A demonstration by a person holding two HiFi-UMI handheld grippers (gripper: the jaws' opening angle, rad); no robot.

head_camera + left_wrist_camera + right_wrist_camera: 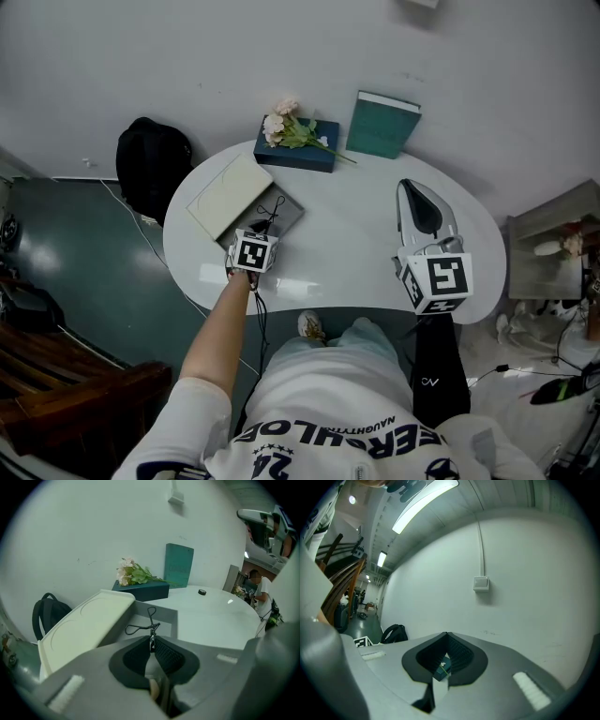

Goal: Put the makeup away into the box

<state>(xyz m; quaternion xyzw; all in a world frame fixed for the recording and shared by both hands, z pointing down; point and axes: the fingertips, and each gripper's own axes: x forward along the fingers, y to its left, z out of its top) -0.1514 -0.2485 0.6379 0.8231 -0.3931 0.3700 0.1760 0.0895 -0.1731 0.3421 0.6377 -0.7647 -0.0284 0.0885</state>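
The left gripper (pixel 151 640) pinched the eyelash curler (pixel 149 626) by one end, its loops reaching over the open box (pixel 171 619) at the table's (pixel 211 616) near left. The right gripper (pixel 446 637), pressed together and empty, hung over the right side.

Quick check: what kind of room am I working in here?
Probably a staged corner of a large indoor hall: a white table against a bare wall, a backpack on the green floor, strip lights overhead.
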